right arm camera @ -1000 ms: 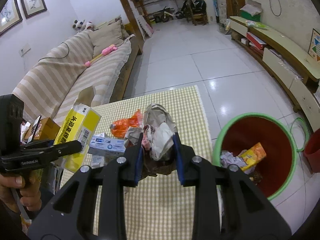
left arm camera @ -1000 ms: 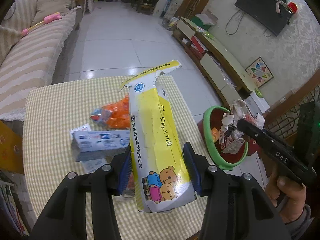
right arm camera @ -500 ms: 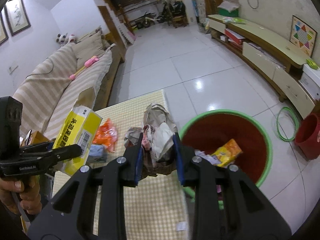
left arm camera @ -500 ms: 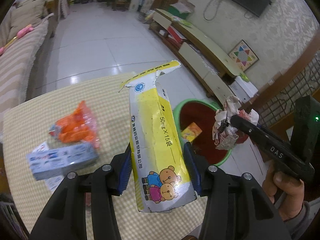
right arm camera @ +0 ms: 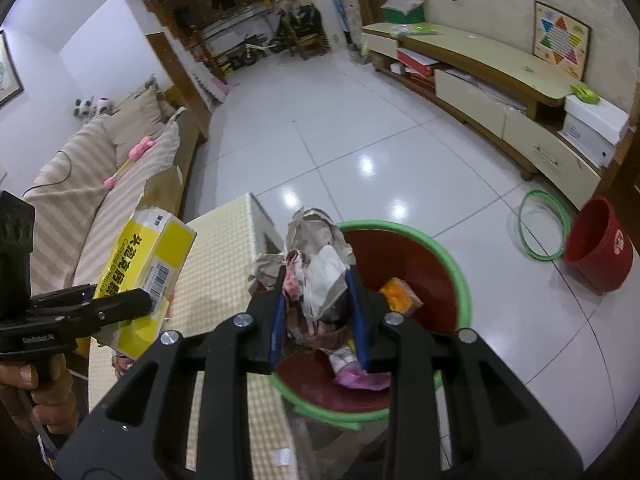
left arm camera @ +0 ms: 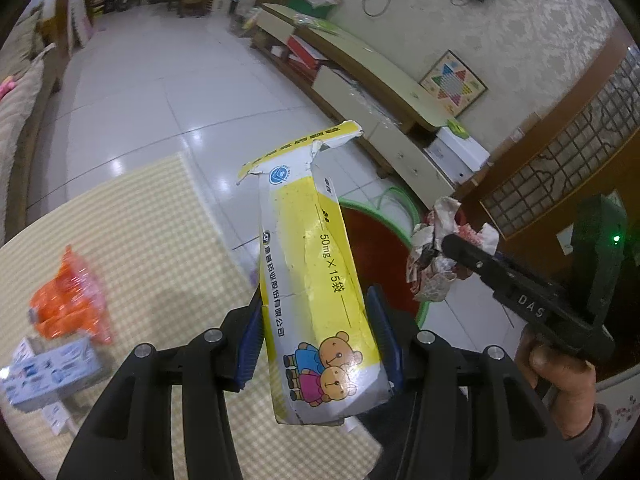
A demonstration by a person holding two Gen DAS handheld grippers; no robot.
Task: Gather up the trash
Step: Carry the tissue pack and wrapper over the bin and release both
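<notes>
My left gripper is shut on a torn yellow and white medicine box, held upright above the table's right edge; the box also shows in the right wrist view. My right gripper is shut on a wad of crumpled paper, held over the near rim of the red bin with a green rim. The wad and bin show in the left wrist view too. The bin holds an orange packet and other scraps.
On the checked tablecloth lie an orange plastic wrapper and a blue-white toothpaste box. A red bucket and a green hoop are on the tiled floor. A TV cabinet lines the right wall, a sofa the left.
Both grippers have swung right, from over the table toward the bin. The paper wad now hangs over the bin's rim. The box is past the table's edge. Both grips are unchanged.
</notes>
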